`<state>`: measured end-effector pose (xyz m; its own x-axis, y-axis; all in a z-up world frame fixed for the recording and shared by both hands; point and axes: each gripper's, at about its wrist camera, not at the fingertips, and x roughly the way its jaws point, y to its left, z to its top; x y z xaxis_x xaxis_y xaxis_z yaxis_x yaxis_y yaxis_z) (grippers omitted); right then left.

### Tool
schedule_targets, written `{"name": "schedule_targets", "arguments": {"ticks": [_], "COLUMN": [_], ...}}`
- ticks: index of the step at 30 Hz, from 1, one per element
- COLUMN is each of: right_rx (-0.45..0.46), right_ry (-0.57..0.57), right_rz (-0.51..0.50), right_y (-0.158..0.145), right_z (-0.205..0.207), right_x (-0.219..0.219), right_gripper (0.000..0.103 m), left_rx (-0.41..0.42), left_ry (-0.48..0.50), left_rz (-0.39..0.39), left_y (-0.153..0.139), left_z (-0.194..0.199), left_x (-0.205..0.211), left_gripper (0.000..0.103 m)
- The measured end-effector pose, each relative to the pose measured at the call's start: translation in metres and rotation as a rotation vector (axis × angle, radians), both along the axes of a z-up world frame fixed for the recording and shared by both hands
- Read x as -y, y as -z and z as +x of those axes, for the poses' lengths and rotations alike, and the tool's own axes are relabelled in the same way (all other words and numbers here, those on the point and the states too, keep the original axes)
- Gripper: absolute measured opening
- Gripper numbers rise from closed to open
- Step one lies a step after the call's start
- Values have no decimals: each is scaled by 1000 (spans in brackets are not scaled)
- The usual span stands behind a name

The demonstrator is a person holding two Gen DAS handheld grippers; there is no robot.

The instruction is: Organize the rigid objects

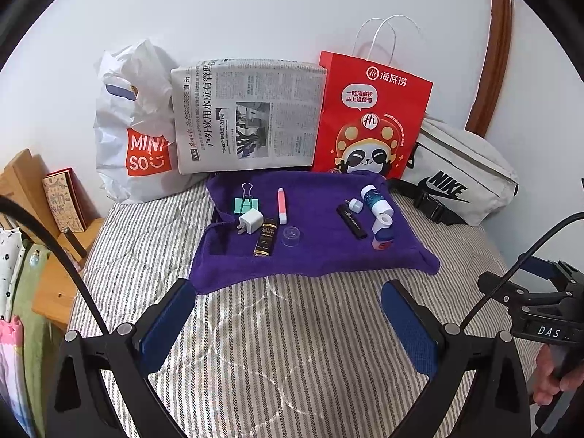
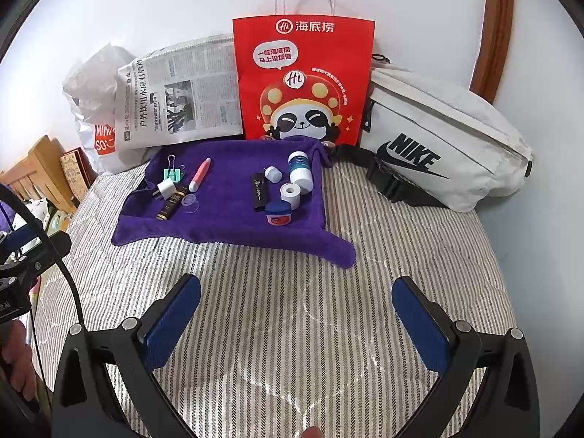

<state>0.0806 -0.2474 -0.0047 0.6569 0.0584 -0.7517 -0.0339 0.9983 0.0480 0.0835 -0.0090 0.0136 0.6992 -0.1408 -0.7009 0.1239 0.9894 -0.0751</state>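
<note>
On the purple towel (image 1: 314,252) spread over the striped bed (image 1: 277,346), we see a left cluster: binder clip (image 1: 246,202), white charger (image 1: 250,221), dark tube (image 1: 265,241), pink pen (image 1: 282,205), clear cap (image 1: 291,237). Right cluster: black tube (image 2: 258,190), white bottle (image 2: 301,171), blue-lidded jar (image 2: 278,214). Our left gripper (image 1: 284,328) and right gripper (image 2: 296,323) hover near, jaws wide apart, empty.

On purple towel (image 1: 314,252): 1 binder clip (image 1: 246,202), 1 charger plug (image 1: 250,221), 1 pink pen (image 1: 281,205), 1 clear lid (image 1: 291,237), 2 dark tubes (image 1: 264,241) (image 1: 351,221), 1 blue bottle (image 1: 376,200), 1 tape roll (image 1: 382,223), 1 small jar (image 1: 382,242); behind: 3 bags (image 1: 368,116) (image 1: 135,127) (image 1: 463,179), 1 newspaper (image 1: 248,116).
</note>
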Motion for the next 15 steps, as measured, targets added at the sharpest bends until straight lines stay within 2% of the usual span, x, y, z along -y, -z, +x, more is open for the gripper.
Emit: {"name": "schedule_targets", "arguments": {"ticks": [15], "right_rx": [-3], "right_ry": [-1], "right_rz": [-3], "right_y": [0], "right_z": [0], "right_x": [-1], "right_gripper": [103], "left_rx": [-7], "left_ry": [-1], "left_rz": [1], "left_y": [2], "left_z": [-1], "left_x": [1], "left_gripper": [103]}}
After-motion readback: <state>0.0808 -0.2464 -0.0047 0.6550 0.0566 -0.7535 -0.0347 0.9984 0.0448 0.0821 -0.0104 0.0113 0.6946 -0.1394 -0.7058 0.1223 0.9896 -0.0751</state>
